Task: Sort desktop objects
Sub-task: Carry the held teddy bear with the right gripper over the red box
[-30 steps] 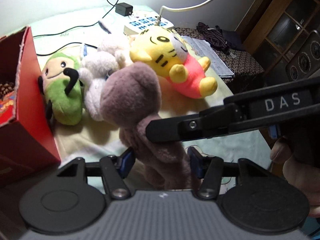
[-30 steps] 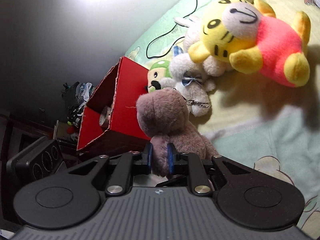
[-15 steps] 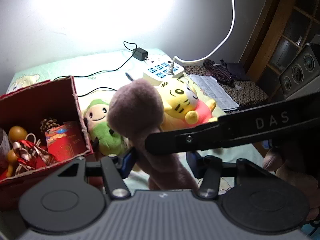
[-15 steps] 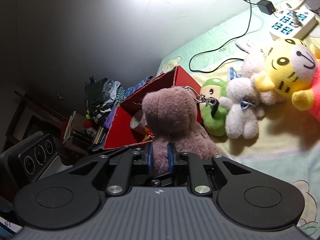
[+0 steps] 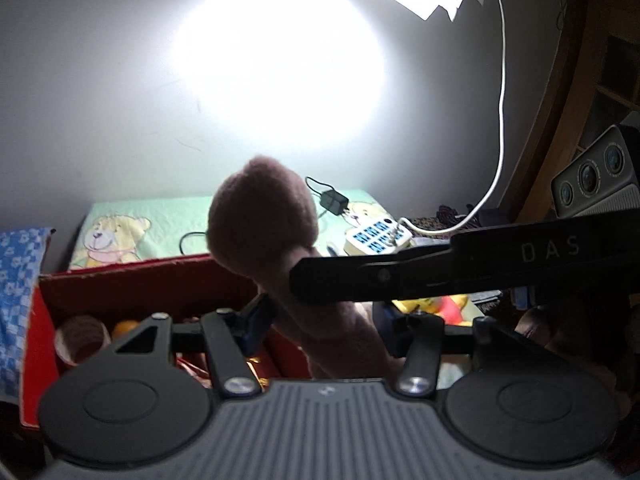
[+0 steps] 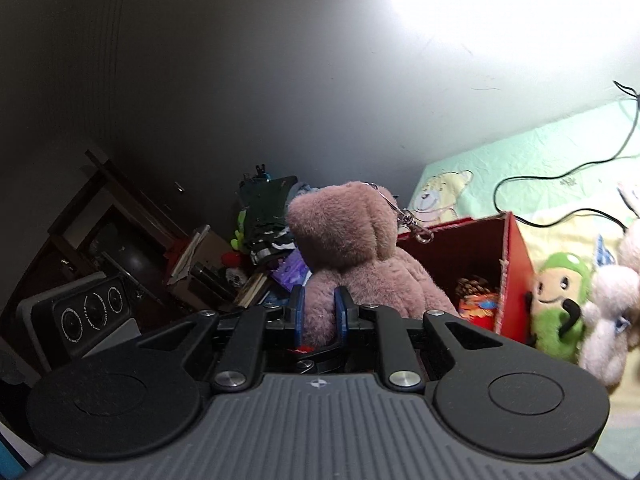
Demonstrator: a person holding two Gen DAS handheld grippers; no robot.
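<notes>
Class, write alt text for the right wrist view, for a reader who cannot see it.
The right gripper is shut on a mauve plush bear, held up beside an open red box. A green plush and a white plush lie right of the box.

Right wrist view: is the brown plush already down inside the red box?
No. The brown plush is pinched in the right tool, held above and in front of the red box.

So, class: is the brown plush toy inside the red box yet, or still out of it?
Out. The brown plush toy is held up by the right hand-held gripper, shut on it, above the open red box.
</notes>
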